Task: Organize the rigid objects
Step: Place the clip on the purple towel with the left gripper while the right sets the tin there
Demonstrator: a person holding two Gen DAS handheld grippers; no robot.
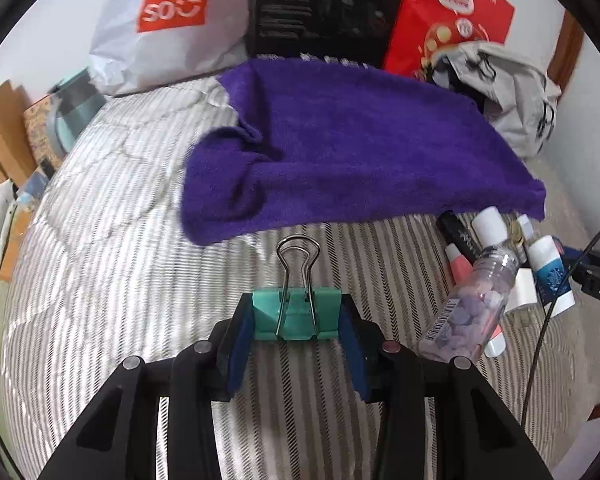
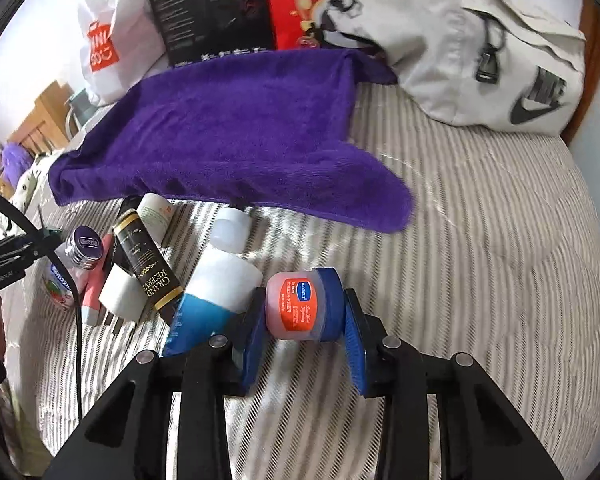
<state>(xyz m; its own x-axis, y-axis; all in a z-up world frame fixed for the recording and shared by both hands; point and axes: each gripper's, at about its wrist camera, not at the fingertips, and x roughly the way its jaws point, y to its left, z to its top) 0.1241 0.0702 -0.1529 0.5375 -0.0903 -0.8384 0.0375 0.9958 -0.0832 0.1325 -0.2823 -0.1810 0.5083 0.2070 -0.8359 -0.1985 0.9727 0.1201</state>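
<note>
The left gripper (image 1: 298, 320) pinches a teal binder clip (image 1: 296, 314) by its ends, above the striped bed (image 1: 120, 280) just short of the purple towel (image 1: 340, 152). Its smooth sides give little purchase, so it could twist or spring out. The right gripper (image 2: 306, 312) pinches a lip balm jar (image 2: 300, 306) lying sideways, lid against one pad; being round, it could roll free. The blue-and-white tube (image 2: 212, 300) touches the left finger (image 2: 252, 340), so any move risks dragging the pile of bottles (image 2: 140, 256) beside it.
</note>
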